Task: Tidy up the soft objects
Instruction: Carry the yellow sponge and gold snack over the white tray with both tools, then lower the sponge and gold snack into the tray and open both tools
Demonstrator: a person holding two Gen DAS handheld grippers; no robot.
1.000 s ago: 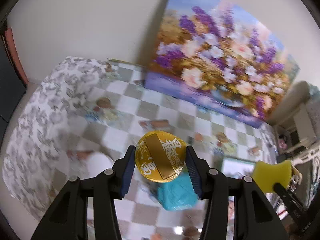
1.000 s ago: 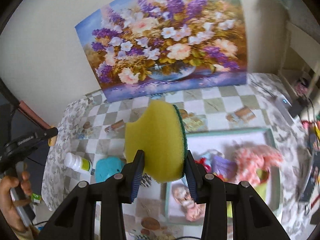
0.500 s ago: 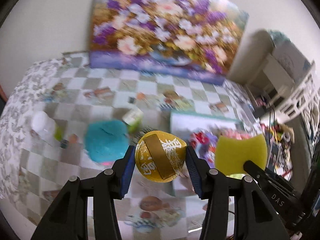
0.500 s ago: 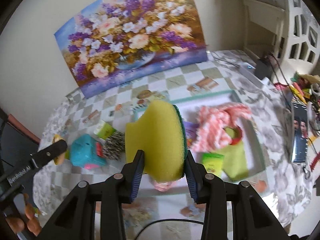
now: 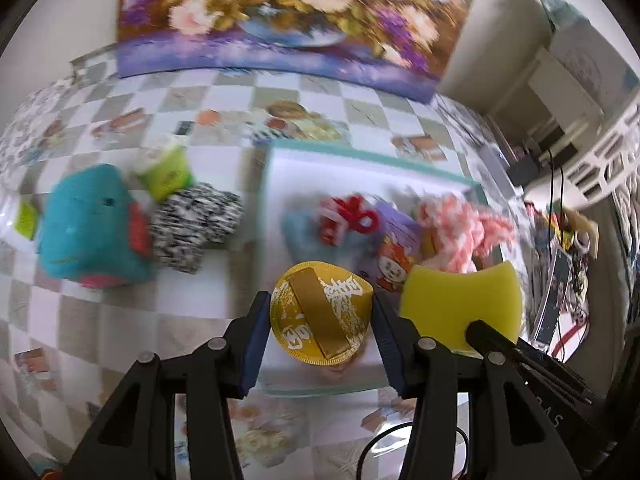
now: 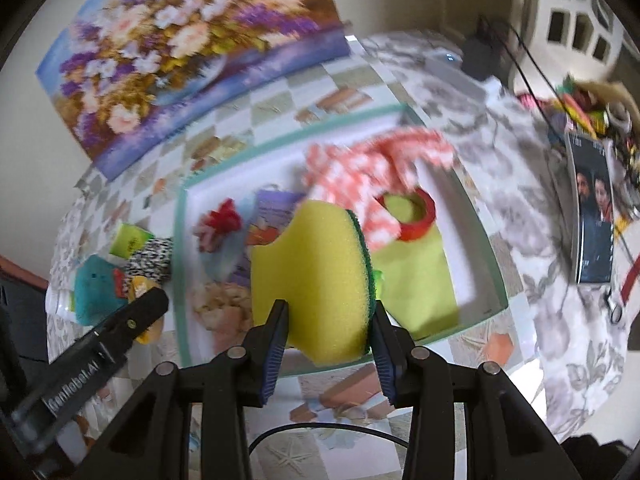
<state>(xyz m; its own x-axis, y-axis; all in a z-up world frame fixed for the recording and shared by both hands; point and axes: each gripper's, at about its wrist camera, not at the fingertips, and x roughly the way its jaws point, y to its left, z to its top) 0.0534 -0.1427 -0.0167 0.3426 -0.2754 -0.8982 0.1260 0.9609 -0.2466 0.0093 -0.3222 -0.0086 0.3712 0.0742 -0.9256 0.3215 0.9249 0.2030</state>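
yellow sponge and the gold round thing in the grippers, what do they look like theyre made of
Yellow sponge, clamped in the right gripper: open-cell foam, matte and finely pitted, with a thin green layer along one face that looks like a scouring pad.

Gold disc, clamped in the left gripper: probably thin metal foil over something, shiny and embossed with white characters; what is inside does not show.

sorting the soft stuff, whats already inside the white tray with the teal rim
In the tray: a pink-and-white knit, a red ring on a lime cloth, a red bow. The held sponge covers the middle.
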